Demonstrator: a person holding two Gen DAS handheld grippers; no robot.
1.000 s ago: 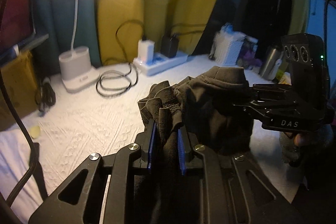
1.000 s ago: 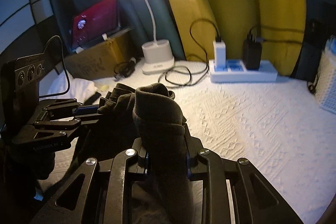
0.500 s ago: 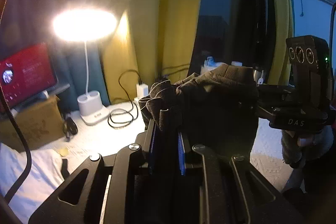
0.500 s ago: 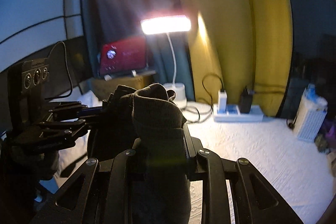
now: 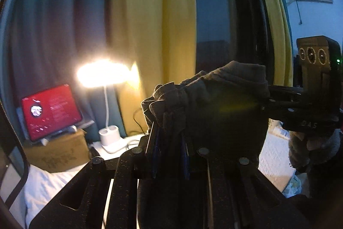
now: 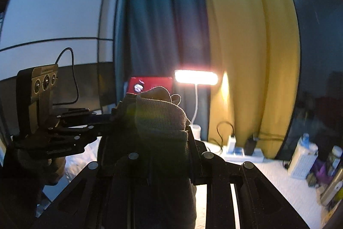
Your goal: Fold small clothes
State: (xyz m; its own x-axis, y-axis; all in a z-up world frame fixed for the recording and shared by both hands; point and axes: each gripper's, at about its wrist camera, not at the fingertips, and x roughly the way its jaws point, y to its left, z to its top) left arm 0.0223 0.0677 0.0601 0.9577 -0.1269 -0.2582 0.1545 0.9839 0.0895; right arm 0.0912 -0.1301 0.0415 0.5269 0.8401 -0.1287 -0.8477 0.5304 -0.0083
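Dark garment (image 5: 225, 113) lifted higher, both grippers still clamped

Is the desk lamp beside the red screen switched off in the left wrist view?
No, the desk lamp glows brightly above its white base, right of the red screen.

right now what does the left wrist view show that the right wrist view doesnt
Only the left wrist view shows the cardboard box under the red screen, and the right gripper clamped on the dark garment from the side. Only the right wrist view shows the power strip with plugged-in chargers, the white basket, and the left gripper. Both show the garment, the lit desk lamp, the red screen and yellow curtain.
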